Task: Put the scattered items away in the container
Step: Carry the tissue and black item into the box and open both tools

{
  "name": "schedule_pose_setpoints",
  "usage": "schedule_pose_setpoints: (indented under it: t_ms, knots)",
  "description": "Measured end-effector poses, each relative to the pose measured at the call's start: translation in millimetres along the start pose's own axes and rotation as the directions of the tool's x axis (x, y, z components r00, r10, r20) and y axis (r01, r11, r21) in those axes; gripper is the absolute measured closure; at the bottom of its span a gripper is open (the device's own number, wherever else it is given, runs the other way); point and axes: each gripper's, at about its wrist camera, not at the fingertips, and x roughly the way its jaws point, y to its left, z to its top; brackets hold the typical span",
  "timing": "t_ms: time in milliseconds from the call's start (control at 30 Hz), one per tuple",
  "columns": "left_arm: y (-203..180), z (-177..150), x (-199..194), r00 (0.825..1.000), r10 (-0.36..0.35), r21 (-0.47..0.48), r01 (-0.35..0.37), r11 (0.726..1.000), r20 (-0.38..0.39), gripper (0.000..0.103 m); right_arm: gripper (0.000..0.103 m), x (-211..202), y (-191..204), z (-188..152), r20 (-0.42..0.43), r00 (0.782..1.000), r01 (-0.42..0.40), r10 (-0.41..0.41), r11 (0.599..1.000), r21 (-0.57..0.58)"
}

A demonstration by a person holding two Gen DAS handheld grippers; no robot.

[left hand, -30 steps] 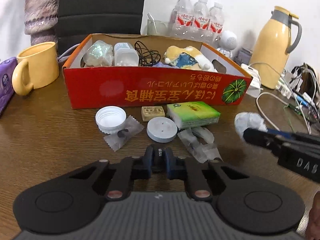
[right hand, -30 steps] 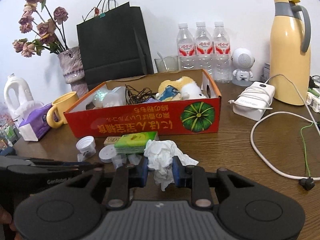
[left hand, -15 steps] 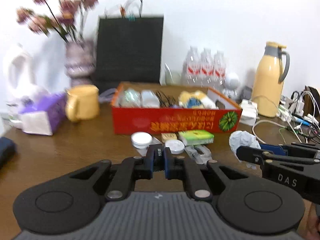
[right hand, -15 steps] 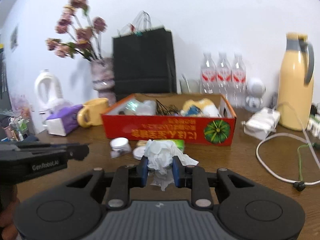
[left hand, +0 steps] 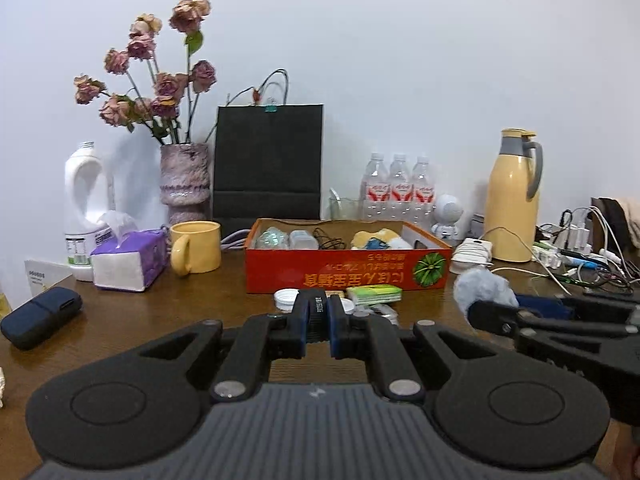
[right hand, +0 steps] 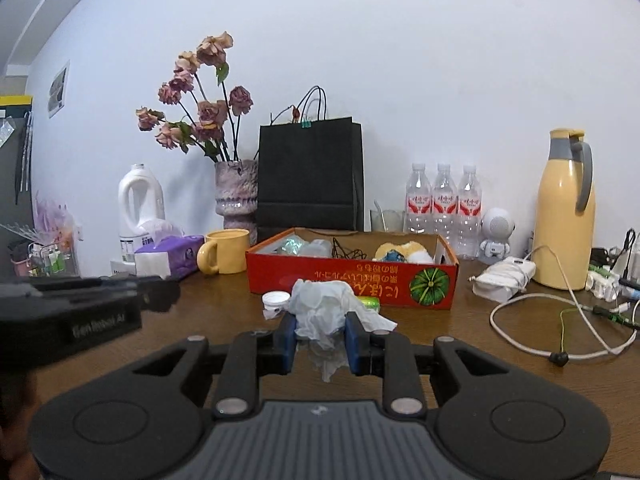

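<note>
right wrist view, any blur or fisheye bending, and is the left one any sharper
Right wrist view: the left gripper at the left edge looks soft and out of focus, and the wall bows toward the corners. Left wrist view: the red box reads sharp, while the crumpled tissue looks hazy.

The left tongs (left hand: 318,322) point forward, a little below level, with the jaws closed together and nothing between them. The right tongs (right hand: 320,330) are held alongside, aimed the same way, their blue pads (right hand: 289,334) pressed on a crumpled white tissue (right hand: 322,310) that bulges above and hangs below the jaws. In the left wrist view the right tongs reach in from the right edge.
</note>
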Motion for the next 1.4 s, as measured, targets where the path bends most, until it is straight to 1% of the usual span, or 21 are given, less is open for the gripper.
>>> schedule_pose_setpoints:
  t_ms: [100, 167, 233, 400, 500, 600, 700, 767, 800, 833, 900, 933, 1000, 1033, 1100, 1167, 1200, 1267, 1300, 1367, 1400]
  knots:
    - [0, 10, 19, 0.999, -0.032, -0.008, 0.032, 0.999, -0.003, 0.092, 0.079, 13, -4, 11, -0.001, 1.0, 0.009, -0.009, 1.0, -0.002]
    - [3, 23, 41, 0.999, -0.05, -0.029, 0.05, 0.998, 0.0, 0.092, 0.079, 30, -13, 24, 0.0, 1.0, 0.002, -0.002, 1.0, 0.018]
    - [7, 37, 66, 0.999, -0.039, -0.074, 0.039, 0.996, 0.001, 0.092, 0.079, 49, -22, 35, -0.001, 1.0, -0.007, 0.007, 0.999, 0.046]
    - [7, 69, 130, 0.998, -0.052, -0.121, 0.047, 0.992, -0.041, 0.092, 0.079, 108, -43, 63, -0.027, 1.0, 0.007, -0.004, 0.995, 0.104]
    - [7, 88, 163, 0.996, -0.053, -0.111, 0.044, 0.993, -0.074, 0.092, 0.079, 141, -58, 82, -0.063, 0.998, 0.008, 0.001, 0.99, 0.137]
    - [9, 114, 199, 0.989, -0.065, -0.098, 0.052, 0.994, -0.136, 0.092, 0.079, 170, -78, 105, -0.112, 0.993, -0.001, 0.02, 0.985, 0.173]
    - [13, 134, 242, 0.973, -0.078, -0.093, 0.059, 0.994, -0.216, 0.092, 0.079, 210, -101, 135, -0.209, 0.976, -0.026, 0.068, 0.98, 0.197]
    - [16, 143, 273, 0.949, -0.095, -0.092, 0.071, 0.993, -0.3, 0.092, 0.079, 238, -115, 151, -0.278, 0.957, -0.025, 0.083, 0.978, 0.208]
    - [18, 145, 290, 0.93, -0.098, -0.097, 0.068, 0.993, -0.353, 0.092, 0.079, 253, -122, 156, -0.326, 0.941, -0.02, 0.095, 0.974, 0.225]
    - [20, 146, 306, 0.906, -0.109, -0.106, 0.072, 0.992, -0.408, 0.092, 0.079, 268, -128, 162, -0.373, 0.921, -0.016, 0.112, 0.967, 0.253]
    - [22, 146, 336, 0.85, -0.144, -0.134, 0.088, 0.987, -0.507, 0.092, 0.079, 300, -138, 169, -0.467, 0.866, -0.046, 0.178, 0.959, 0.28]
    - [23, 144, 353, 0.811, -0.158, -0.15, 0.088, 0.985, -0.563, 0.092, 0.079, 318, -141, 171, -0.514, 0.834, -0.048, 0.199, 0.956, 0.291]
    - [19, 137, 378, 0.742, -0.165, -0.159, 0.08, 0.984, -0.65, 0.092, 0.079, 346, -143, 166, -0.607, 0.774, -0.018, 0.178, 0.965, 0.26]
    - [14, 131, 390, 0.711, -0.162, -0.15, 0.081, 0.985, -0.685, 0.092, 0.079, 362, -143, 161, -0.661, 0.735, 0.01, 0.148, 0.973, 0.23]
    - [6, 119, 404, 0.675, -0.138, -0.119, 0.075, 0.99, -0.725, 0.092, 0.079, 385, -143, 148, -0.737, 0.667, 0.048, 0.108, 0.981, 0.188]
    - [2, 108, 413, 0.646, -0.142, -0.115, 0.084, 0.99, -0.75, 0.092, 0.079, 403, -147, 133, -0.791, 0.606, 0.078, 0.089, 0.982, 0.171]
    - [1, 104, 416, 0.637, -0.144, -0.119, 0.082, 0.989, -0.757, 0.092, 0.079, 409, -149, 126, -0.803, 0.589, 0.088, 0.092, 0.98, 0.177]
    - [0, 94, 422, 0.612, -0.15, -0.122, 0.088, 0.989, -0.777, 0.091, 0.074, 418, -151, 114, -0.826, 0.556, 0.106, 0.097, 0.977, 0.186]
    - [0, 91, 423, 0.606, -0.145, -0.12, 0.082, 0.989, -0.782, 0.09, 0.073, 420, -152, 108, -0.832, 0.545, 0.11, 0.106, 0.974, 0.197]
    - [3, 87, 425, 0.595, -0.137, -0.114, 0.077, 0.99, -0.792, 0.09, 0.061, 421, -152, 103, -0.837, 0.535, 0.12, 0.116, 0.97, 0.211]
    - [6, 88, 425, 0.588, -0.149, -0.129, 0.076, 0.989, -0.795, 0.087, 0.052, 420, -153, 104, -0.838, 0.534, 0.127, 0.113, 0.969, 0.212]
